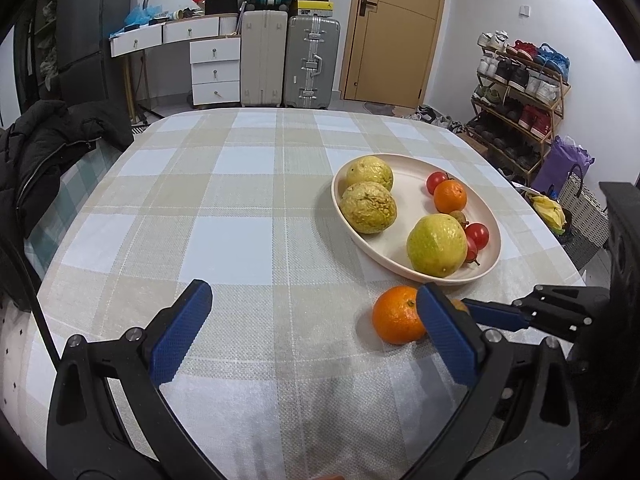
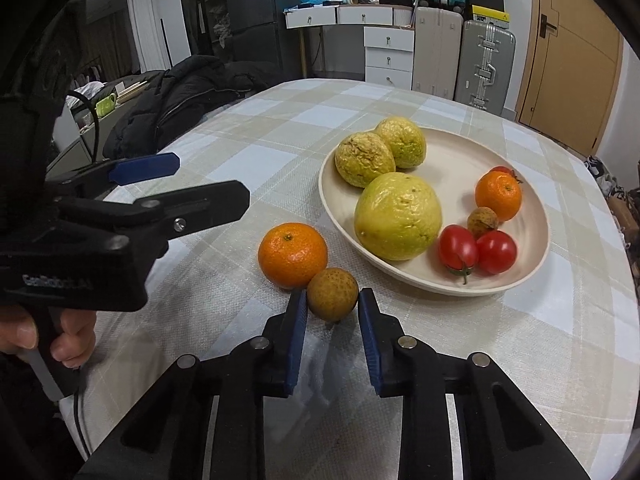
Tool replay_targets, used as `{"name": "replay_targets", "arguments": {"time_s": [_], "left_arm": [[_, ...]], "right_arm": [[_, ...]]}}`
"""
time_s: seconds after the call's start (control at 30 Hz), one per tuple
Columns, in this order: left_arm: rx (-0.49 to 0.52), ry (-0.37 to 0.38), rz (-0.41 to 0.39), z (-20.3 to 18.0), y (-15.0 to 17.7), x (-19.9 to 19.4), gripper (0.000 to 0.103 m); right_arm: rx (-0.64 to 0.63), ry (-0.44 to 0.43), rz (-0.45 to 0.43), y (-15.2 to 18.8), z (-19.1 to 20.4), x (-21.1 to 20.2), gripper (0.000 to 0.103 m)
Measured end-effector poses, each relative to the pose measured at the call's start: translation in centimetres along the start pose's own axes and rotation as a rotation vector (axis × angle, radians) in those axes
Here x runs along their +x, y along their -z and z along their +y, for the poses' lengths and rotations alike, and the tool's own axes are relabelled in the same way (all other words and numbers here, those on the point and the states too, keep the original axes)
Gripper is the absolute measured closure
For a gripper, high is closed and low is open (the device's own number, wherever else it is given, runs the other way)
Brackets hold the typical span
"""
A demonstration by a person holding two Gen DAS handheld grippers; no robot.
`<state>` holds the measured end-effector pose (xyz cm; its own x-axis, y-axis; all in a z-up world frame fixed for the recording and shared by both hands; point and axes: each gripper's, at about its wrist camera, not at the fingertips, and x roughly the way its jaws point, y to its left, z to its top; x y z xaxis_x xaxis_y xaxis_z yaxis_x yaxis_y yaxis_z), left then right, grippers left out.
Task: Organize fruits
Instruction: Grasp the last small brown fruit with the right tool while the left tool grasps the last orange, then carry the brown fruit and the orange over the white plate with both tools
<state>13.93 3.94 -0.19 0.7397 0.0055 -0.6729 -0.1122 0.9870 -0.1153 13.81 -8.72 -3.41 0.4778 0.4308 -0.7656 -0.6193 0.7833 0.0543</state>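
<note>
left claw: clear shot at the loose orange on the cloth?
Probably yes. The left claw is open wide and the orange sits just past its right finger, nothing between. The right claw, around the small brown fruit touching the orange, crowds that side.

A black jacket (image 1: 48,148) lies heaped at the checked tablecloth's (image 1: 224,208) edge; suitcases (image 1: 292,60) and a shoe rack (image 1: 516,100) line the wall.

Brown longan (image 2: 333,294) beside loose mandarin (image 2: 293,255)

Checked table (image 2: 248,128) bears plate (image 2: 532,268), tangerine (image 2: 292,254), perhaps a longan (image 2: 333,294).
</note>
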Motion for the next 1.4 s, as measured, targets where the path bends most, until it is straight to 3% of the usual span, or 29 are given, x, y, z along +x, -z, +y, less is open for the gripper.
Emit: {"name": "replay_targets", "arguments": {"time_s": [0.43,0.6,0.9,1.0,1.13,1.4], "left_arm": [[0.031,0.03,0.072,-1.8,1.0,1.6,0.001],[0.03,0.083,0.128,-2.8,1.7,2.7,0.004],[0.095,0.084,0.163,-4.7,2.3,4.1,0.028],[0.091,0.108,0.164,-4.9,2.1,4.2,0.04],[0.091,0.136,0.168,-5.1,2.0,4.5,0.064],[0.093,0.159,0.147,-5.0,1.9,4.1,0.066]], "right_arm": [[0.124,0.01,-0.121,-0.2,-4.4,-4.4,0.076],[0.146,0.021,-0.13,-0.3,-5.1,-4.8,0.076],[0.158,0.031,-0.139,-0.2,-5.9,-5.3,0.076],[0.158,0.032,-0.138,-0.2,-6.0,-5.2,0.076],[0.155,0.032,-0.137,-0.1,-5.9,-5.3,0.076],[0.148,0.038,-0.133,-0.1,-5.8,-5.0,0.076]]}}
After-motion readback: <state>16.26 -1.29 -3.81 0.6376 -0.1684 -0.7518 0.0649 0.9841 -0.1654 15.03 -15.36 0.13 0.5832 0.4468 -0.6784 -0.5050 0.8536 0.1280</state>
